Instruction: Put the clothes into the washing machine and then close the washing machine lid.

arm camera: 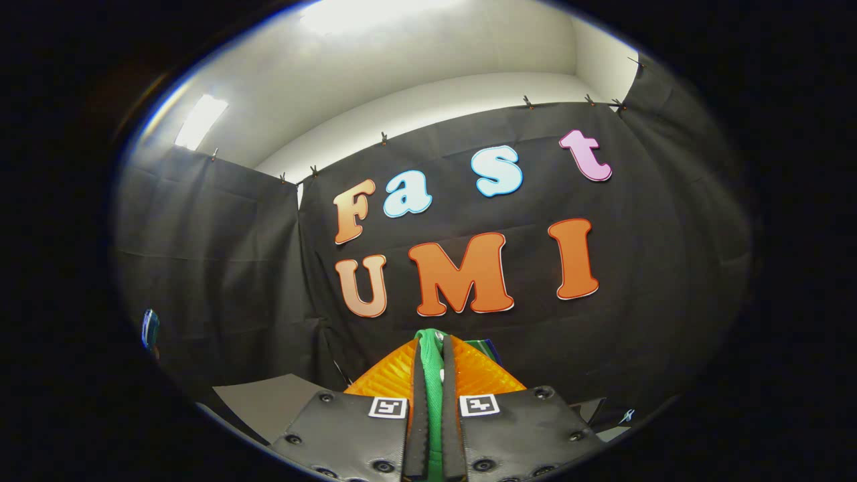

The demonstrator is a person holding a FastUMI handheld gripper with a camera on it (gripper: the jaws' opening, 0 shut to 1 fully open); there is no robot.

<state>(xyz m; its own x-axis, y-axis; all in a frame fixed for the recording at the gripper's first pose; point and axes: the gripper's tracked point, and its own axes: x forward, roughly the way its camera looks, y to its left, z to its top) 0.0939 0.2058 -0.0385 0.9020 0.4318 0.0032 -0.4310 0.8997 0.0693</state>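
Pinched between the fingers (408, 428): a strip of green cloth (432, 375), running up the narrow slot between them and poking out past the tips. Gripper (432, 348) closed tight on it, both fingers pressing from either side, presumably so the garment hangs free and clear while carried. Pointed high, toward the booth wall (221, 268) and ceiling (402, 60), which suggests a lift above the machine's rim before lowering in. Washing machine and lid: cannot be placed from this angle. Just beyond the tips on the right, a bit of dark blue-green cloth (489, 348), possibly more of the same garment. Low on the left, a grey flat surface (268, 402). Open room ahead and above; below, unseen, so edges there stay unknown.
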